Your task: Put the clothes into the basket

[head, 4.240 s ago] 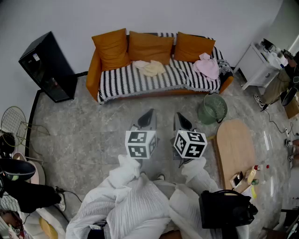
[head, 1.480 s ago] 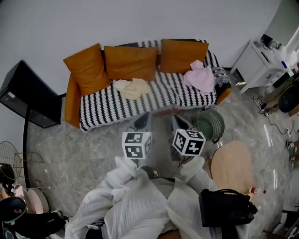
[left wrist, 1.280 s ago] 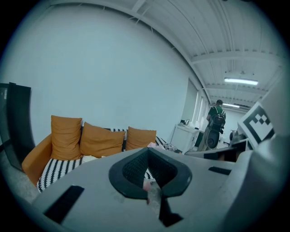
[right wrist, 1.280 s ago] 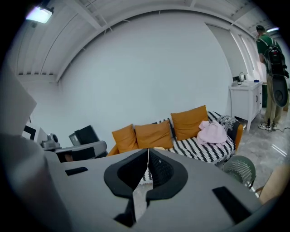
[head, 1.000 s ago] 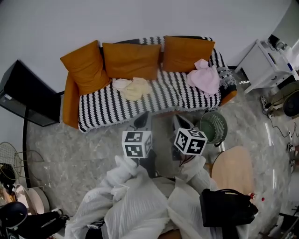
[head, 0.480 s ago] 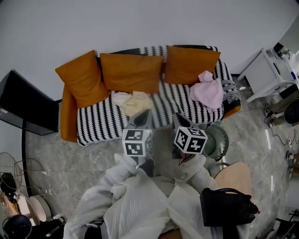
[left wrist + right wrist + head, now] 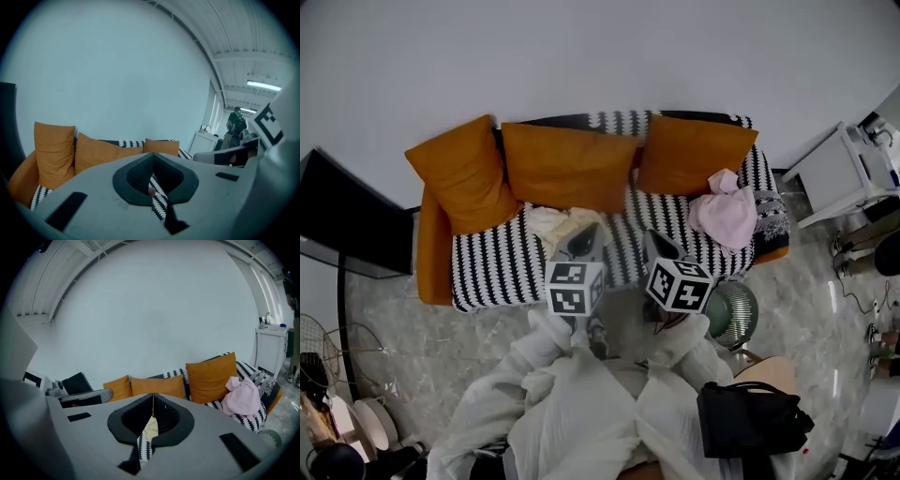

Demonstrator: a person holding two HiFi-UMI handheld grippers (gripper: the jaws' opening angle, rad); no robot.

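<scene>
Hovering before the striped sofa point(image 7: 487, 272), the left gripper point(image 7: 585, 237) and right gripper point(image 7: 657, 241) have jaws pressed together (nothing between them). A cream garment point(image 7: 546, 221) and a pink garment point(image 7: 724, 208) lie on its seat; the green wire basket point(image 7: 731, 315) stands on the floor nearby.

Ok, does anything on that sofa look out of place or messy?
Clothes lie crumpled on the striped sofa: a cream garment mid-seat and a pink garment heaped at its right end. Neither is in the green basket on the floor nearby. Nothing looks spilled or damaged.
</scene>
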